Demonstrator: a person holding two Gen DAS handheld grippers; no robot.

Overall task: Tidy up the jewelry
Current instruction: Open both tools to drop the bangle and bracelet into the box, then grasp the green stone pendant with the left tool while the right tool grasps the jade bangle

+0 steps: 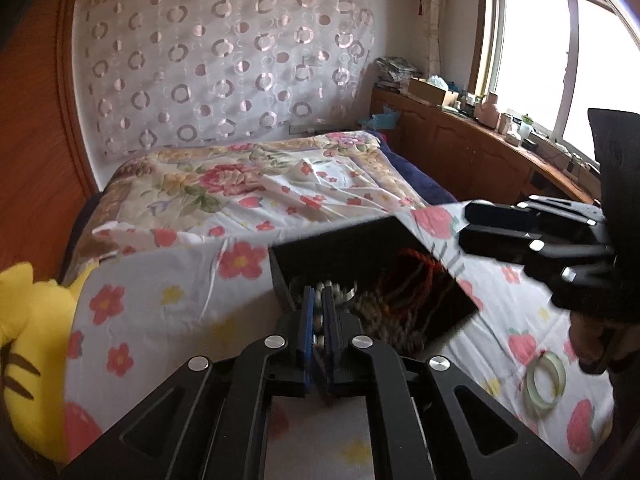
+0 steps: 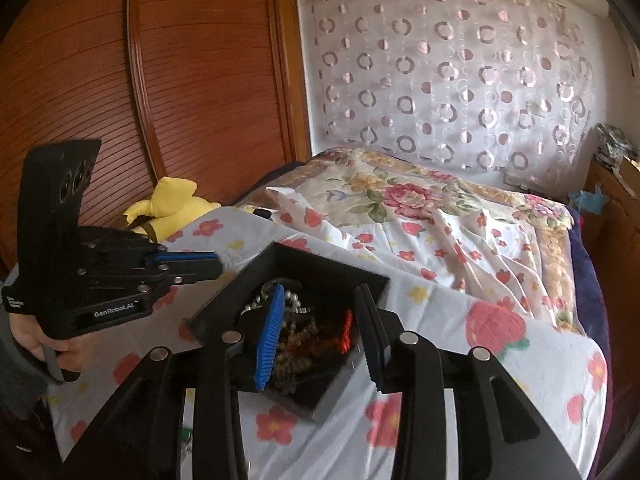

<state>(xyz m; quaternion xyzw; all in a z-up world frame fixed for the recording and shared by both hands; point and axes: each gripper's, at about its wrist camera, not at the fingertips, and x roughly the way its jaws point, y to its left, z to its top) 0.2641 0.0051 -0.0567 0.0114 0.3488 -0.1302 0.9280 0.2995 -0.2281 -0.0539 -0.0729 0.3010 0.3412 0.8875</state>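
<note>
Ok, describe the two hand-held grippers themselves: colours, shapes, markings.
Both are matte black, angular linkage frames with round silver pivot pins. The left hand-held gripper has narrow blue ribbed pads on its fingers; its side, seen from the right wrist view, carries white "GenRobot.AI" lettering and a tall black block with round lenses. The right hand-held gripper has the same blue ribbed pads. No cables visible.

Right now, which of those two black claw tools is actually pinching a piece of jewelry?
The left gripper: its blue pads are shut on a pearl strand over the black box. The right gripper hangs open, holding nothing.
</note>
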